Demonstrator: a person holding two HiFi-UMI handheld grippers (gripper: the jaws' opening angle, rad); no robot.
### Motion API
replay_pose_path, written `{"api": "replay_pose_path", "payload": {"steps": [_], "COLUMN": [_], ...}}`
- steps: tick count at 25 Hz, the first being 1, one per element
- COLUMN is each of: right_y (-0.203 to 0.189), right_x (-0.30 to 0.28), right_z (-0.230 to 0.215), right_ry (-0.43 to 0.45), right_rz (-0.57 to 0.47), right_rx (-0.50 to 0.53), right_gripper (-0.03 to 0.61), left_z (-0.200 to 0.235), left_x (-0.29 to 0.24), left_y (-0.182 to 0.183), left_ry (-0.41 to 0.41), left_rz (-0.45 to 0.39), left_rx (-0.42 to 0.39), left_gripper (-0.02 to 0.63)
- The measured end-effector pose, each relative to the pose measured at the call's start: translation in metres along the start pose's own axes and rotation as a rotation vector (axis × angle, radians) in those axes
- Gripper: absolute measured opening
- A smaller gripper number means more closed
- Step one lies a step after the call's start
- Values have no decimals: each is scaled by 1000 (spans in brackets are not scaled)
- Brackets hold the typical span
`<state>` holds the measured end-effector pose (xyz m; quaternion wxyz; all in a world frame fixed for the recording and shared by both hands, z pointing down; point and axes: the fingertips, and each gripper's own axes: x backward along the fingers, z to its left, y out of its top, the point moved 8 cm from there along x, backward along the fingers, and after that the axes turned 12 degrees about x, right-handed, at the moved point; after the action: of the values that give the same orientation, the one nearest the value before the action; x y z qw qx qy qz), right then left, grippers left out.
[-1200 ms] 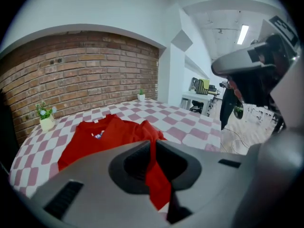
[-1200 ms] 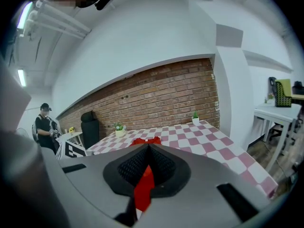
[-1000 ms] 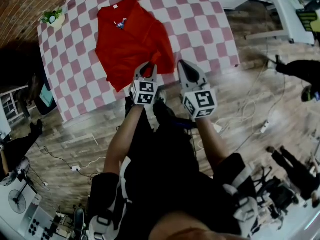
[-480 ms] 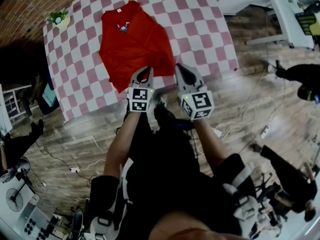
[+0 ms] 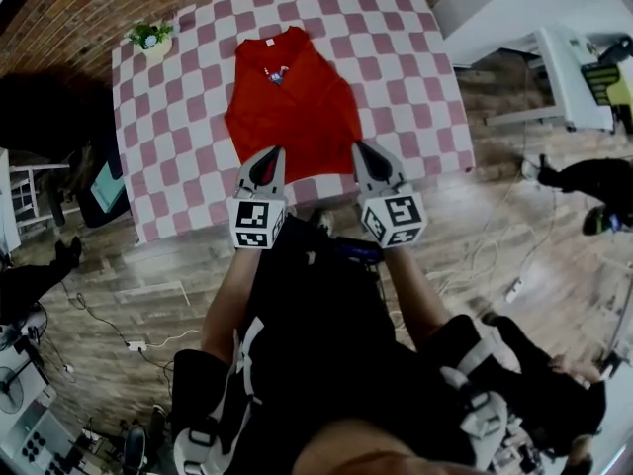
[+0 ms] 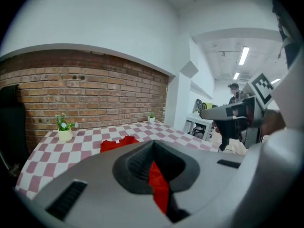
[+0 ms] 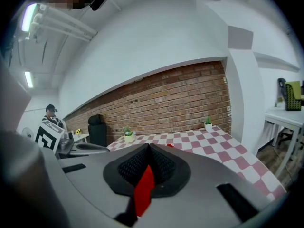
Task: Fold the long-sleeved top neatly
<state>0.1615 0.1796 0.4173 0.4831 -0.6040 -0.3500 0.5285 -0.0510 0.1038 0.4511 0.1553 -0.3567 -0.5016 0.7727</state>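
Observation:
The red long-sleeved top (image 5: 292, 107) lies on the pink-and-white checked table (image 5: 415, 67), collar at the far end. Both grippers hold its near hem, side by side at the table's front edge. My left gripper (image 5: 271, 154) is shut on red cloth (image 6: 159, 186); its jaws have just been closing with that cloth between them. My right gripper (image 5: 364, 149) is shut on another strip of red cloth (image 7: 144, 189). The rest of the top (image 6: 118, 143) shows flat on the table beyond the left jaws.
A small potted plant (image 5: 150, 38) stands at the table's far left corner. A brick wall runs behind the table. White desks (image 5: 564, 47) and a person (image 5: 593, 171) are to the right, a dark chair (image 5: 40, 117) is to the left, and cables lie on the wooden floor.
The left gripper has shut on the hem and risen. Both grippers now hold the near edge apart, and the top lies flatter and straighter than before.

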Motion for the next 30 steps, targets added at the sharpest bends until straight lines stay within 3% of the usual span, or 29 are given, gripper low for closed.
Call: {"api": "replay_pose_path", "payload": {"steps": [7,15,22,30], "right_y": [34,54,53,51], "right_x": [-33,-66,-95,-156], "right_z": [26,48,42,10], "right_ry": [-2,20,58,143], "right_rz": [-3,-22,-4,22], "right_rx": [25,55,58,68], "right_gripper": [8,8,8,11], "left_z": [59,92,114,136], "left_x": [20,30,18,-31], "left_y": [32,51,52,58], "left_ry": [0,-6,22,59], "left_rz": [-17,-47,-20,1], "left_rx": [10,10,22,42], "left_gripper": [6,6,6,9]}}
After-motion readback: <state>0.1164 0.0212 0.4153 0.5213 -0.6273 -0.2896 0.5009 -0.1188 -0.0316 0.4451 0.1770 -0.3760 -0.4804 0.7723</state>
